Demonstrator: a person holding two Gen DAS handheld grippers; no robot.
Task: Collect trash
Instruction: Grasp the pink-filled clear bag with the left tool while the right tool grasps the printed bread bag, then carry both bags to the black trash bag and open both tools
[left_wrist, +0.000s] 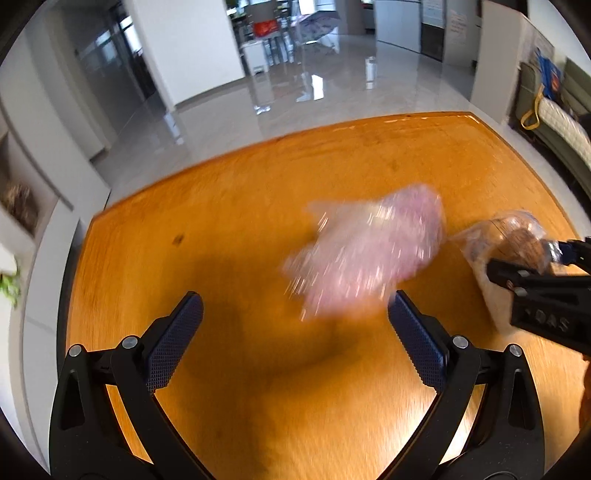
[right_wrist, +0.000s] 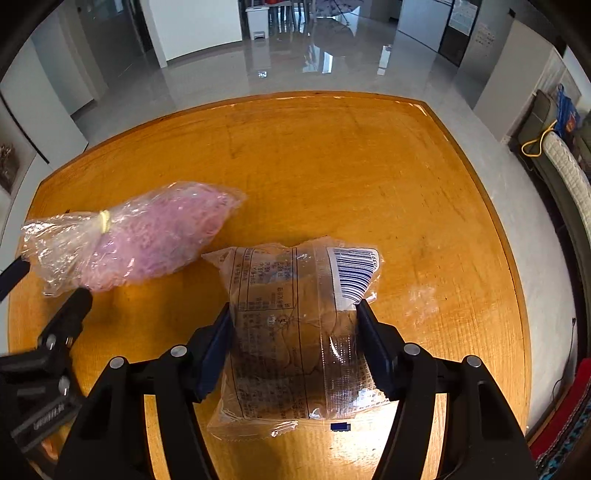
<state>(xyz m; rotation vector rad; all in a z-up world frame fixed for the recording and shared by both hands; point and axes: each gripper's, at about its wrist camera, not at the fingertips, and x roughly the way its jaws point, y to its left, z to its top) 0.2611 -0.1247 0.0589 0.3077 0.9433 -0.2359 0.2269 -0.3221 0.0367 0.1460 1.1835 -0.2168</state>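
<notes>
On the orange wooden table lie two pieces of trash. One is a clear bag of pink stuff, tied with a yellow band. The other is a clear printed wrapper with brown bread inside. My right gripper points steeply down, its pads against both sides of the bread wrapper. The left gripper stands wide open, nothing between its fingers. The pink bag, blurred in the left wrist view, lies just beyond its right fingertip. The right gripper and bread wrapper show at the right edge of that view.
The table's far edge drops to a glossy grey floor. A green bench with a yellow cord stands to the right. A white bin is far back. A pale shiny patch marks the table right of the wrapper.
</notes>
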